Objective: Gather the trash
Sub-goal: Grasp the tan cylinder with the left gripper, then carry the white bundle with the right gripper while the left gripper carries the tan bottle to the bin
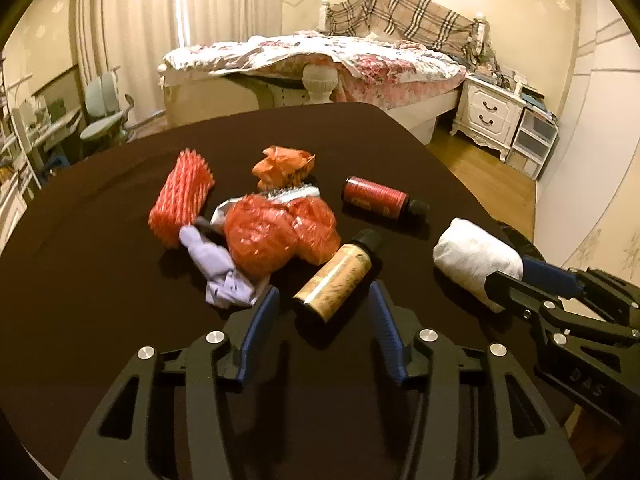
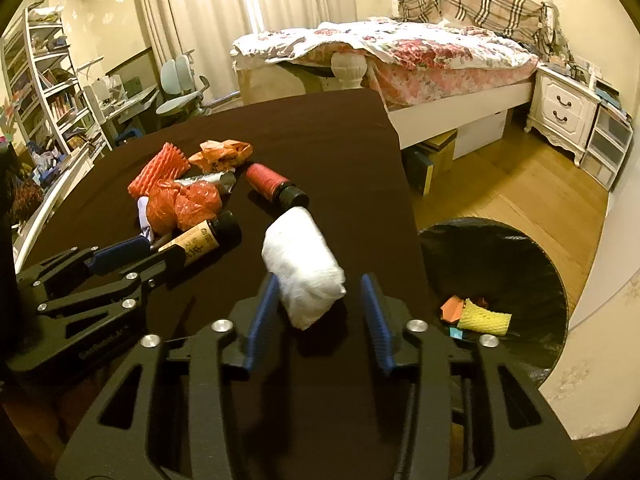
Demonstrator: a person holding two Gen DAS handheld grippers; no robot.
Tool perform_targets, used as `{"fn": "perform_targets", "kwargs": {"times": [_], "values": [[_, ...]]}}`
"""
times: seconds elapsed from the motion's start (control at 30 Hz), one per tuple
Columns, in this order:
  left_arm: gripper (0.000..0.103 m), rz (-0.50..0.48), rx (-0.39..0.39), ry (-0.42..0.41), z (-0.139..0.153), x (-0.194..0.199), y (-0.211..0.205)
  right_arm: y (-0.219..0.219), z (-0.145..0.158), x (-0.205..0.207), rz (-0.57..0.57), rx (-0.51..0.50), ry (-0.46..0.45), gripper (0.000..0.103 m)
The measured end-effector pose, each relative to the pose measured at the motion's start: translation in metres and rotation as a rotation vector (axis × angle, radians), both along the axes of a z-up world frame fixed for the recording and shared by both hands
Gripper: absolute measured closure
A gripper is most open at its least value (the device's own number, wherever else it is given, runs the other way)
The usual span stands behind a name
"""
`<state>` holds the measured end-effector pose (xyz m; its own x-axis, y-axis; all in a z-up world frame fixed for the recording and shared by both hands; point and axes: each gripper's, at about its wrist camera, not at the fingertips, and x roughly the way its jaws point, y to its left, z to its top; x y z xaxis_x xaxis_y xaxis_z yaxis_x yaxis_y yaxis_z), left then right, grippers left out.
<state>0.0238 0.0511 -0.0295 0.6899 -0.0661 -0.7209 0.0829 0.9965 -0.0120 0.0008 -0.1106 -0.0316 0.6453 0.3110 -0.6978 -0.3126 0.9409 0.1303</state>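
Trash lies on a dark table point(image 1: 100, 240): a red foam net point(image 1: 182, 196), an orange wrapper point(image 1: 284, 166), red plastic bags point(image 1: 276, 236), a lilac tissue point(image 1: 218, 268), a red bottle point(image 1: 380, 196) and a tan bottle point(image 1: 338, 276). My left gripper point(image 1: 324, 304) is open, its fingers on either side of the tan bottle's base. My right gripper point(image 2: 320, 294) is open around the near end of a white foam wad point(image 2: 304, 264); it also shows in the left wrist view point(image 1: 476, 256). The pads do not visibly press it.
A black-lined trash bin point(image 2: 520, 248) stands on the wooden floor right of the table, with a yellow foam net point(image 2: 486, 318) and coloured scraps inside. A bed point(image 2: 400, 52), nightstand point(image 2: 564, 108), desk chair point(image 2: 180, 88) and bookshelf point(image 2: 44, 80) lie beyond.
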Motion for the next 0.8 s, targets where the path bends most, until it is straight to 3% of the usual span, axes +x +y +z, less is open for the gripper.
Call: {"fn": "perform_targets", "kwargs": {"times": [0.23, 0.43, 0.8], "values": [[0.05, -0.048, 0.032, 0.04, -0.01, 0.02, -0.009, -0.001, 0.001, 0.005, 0.002, 0.013, 0.005, 0.057], [0.074, -0.057, 0.021, 0.074, -0.015, 0.023, -0.008, -0.002, 0.003, 0.008, 0.003, 0.02, 0.008, 0.057], [0.076, -0.04, 0.0, 0.06, -0.013, 0.01, -0.004, 0.007, 0.003, 0.011, 0.04, 0.011, 0.02, 0.057]]}}
